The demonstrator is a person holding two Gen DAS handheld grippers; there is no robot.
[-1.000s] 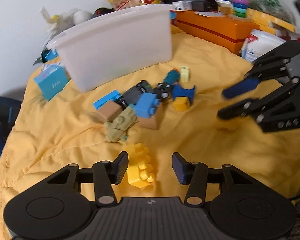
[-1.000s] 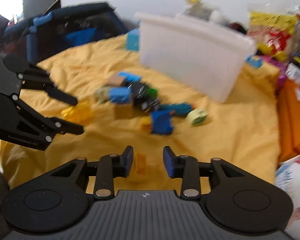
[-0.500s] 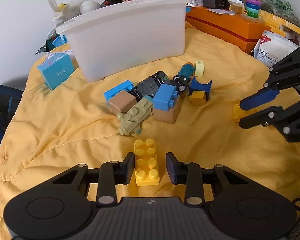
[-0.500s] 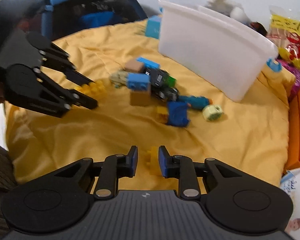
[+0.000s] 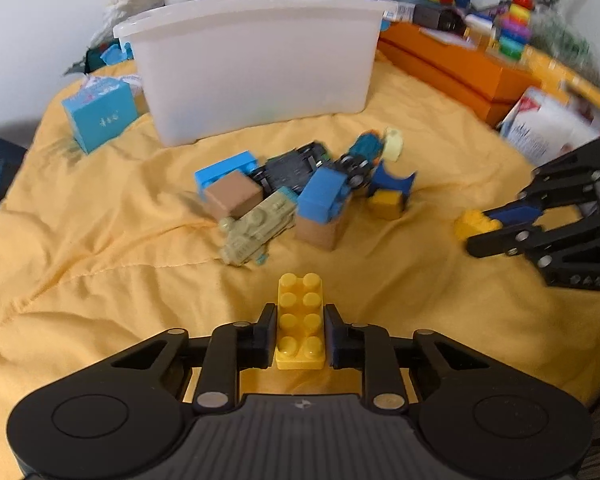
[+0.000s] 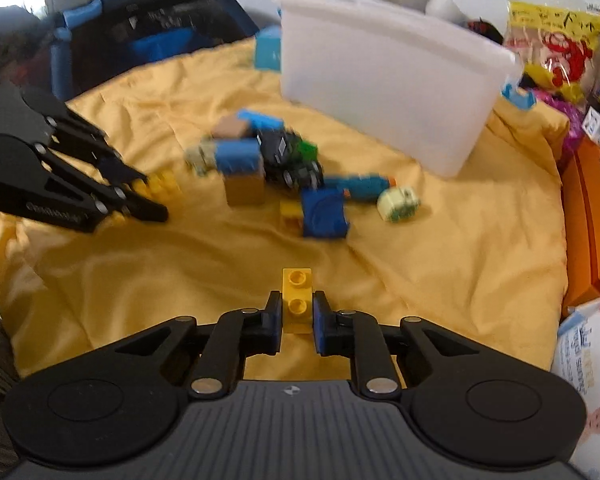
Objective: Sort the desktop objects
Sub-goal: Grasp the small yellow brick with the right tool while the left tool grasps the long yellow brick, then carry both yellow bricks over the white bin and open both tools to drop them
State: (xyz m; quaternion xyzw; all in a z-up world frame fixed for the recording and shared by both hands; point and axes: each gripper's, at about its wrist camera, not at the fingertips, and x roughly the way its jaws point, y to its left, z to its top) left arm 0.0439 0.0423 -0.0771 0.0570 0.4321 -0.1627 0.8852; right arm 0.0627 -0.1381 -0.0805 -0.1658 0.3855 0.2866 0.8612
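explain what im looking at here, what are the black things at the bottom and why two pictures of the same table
There is no robot arm here. A person holds a pair of black tongs in each hand, and each pair carries a wide-angle camera that looks forward along its two fingers. So you get one picture per hand, each showing its own tongs at the bottom and the other pair off to the side.

In the left hand's picture, the left tongs are closed on a wide yellow brick. In the right hand's picture, the right tongs grip a narrow yellow brick.

Both look over a yellow cloth with a pile of toys in the middle: blocks, toy cars, a blue arch piece. Behind it stands a white plastic tub, probably where sorted things go. Boxes and packets crowd the edges.
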